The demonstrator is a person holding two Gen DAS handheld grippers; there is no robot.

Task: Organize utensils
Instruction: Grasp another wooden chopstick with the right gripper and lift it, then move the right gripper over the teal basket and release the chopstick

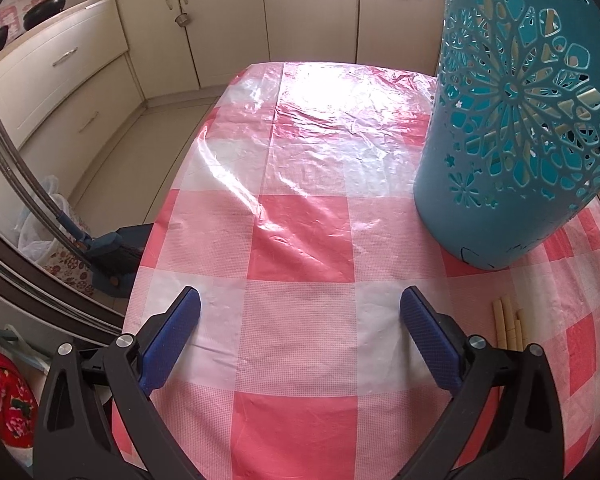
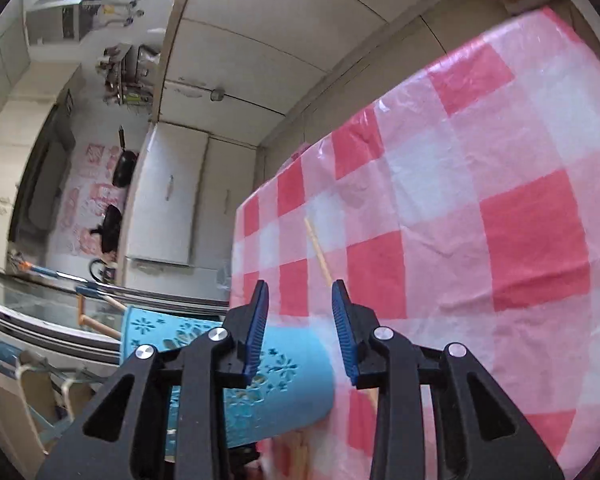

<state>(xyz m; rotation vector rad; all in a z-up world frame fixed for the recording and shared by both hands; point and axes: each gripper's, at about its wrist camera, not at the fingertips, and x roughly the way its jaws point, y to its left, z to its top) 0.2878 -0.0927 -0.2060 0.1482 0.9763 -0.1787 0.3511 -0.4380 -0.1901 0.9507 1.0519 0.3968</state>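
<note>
Black arms with silver pivot screws fill the bottom of both wrist views, each ending in blue ribbed pads.

On the left gripper [image 1: 300,312] the jaws stand wide apart with nothing between them, only bare cloth. It hangs over the red-and-white checked tablecloth [image 1: 300,236], which wears a clear, crinkled plastic cover that glares white toward 12 o'clock. At about 3 o'clock from the right pad, just beside it, the ends of a few pale wooden chopsticks [image 1: 508,326] lie on the cloth, their far ends hidden behind the arm. At 1 to 2 o'clock a teal utensil holder [image 1: 512,128] with cut-out flower patterns stands on the table, with pale sticks visible through its holes. Cream cabinets [image 1: 236,20] run along the far wall, dark pans [image 1: 44,10] sit on the counter at 11 o'clock, and a blue broom [image 1: 108,248] leans beside the table at 9 o'clock.

On the right gripper [image 2: 300,292] the jaws are partly parted and hold nothing; the pads touch no object. This view is rolled, so the table tilts. One chopstick [image 2: 318,250] lies on the tablecloth [image 2: 532,240] beyond the gap, running toward 11 o'clock. The teal utensil holder [image 2: 296,384] shows low in the view, at 7 o'clock behind the left pad, and a few more wooden sticks lie blurred at 6 o'clock.
</note>
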